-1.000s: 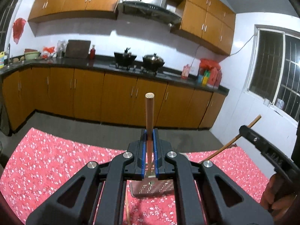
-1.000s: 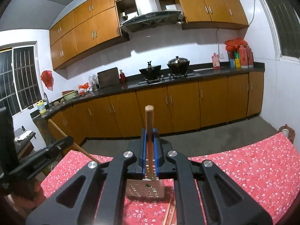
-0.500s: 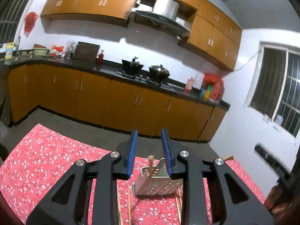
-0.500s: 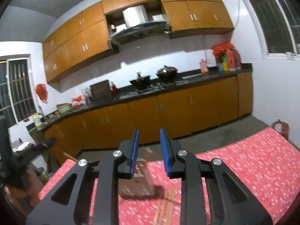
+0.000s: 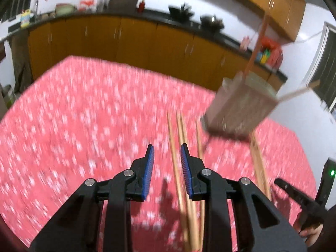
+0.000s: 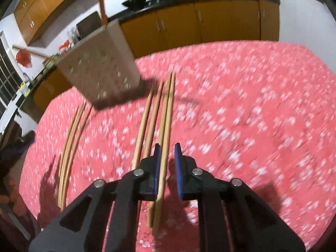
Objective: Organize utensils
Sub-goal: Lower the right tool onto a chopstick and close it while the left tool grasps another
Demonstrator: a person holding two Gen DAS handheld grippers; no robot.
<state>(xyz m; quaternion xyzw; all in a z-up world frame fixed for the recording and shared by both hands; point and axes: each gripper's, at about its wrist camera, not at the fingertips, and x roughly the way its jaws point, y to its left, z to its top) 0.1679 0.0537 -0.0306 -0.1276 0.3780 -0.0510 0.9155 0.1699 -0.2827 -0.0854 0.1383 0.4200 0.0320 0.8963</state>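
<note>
A perforated metal utensil holder (image 5: 241, 109) stands on the red floral tablecloth (image 5: 84, 115) with two wooden-handled utensils sticking out of it. It also shows in the right wrist view (image 6: 100, 71). Several wooden chopsticks (image 5: 180, 159) lie on the cloth in front of it; they also show in the right wrist view (image 6: 155, 121). My left gripper (image 5: 167, 159) is open above the cloth, with chopsticks seen between its fingers. My right gripper (image 6: 167, 157) is open over a pair of chopsticks (image 6: 166, 136). Both views are motion-blurred.
A second bunch of chopsticks (image 6: 71, 138) lies left of the holder in the right wrist view. Orange kitchen cabinets (image 5: 126, 42) and a dark counter with pots run behind the table. The other gripper's tip (image 5: 298, 197) shows at the lower right.
Both grippers opened and let go of the wooden-handled utensils, which now stand in the holder. Both grippers then tilted down towards the chopsticks on the cloth.
</note>
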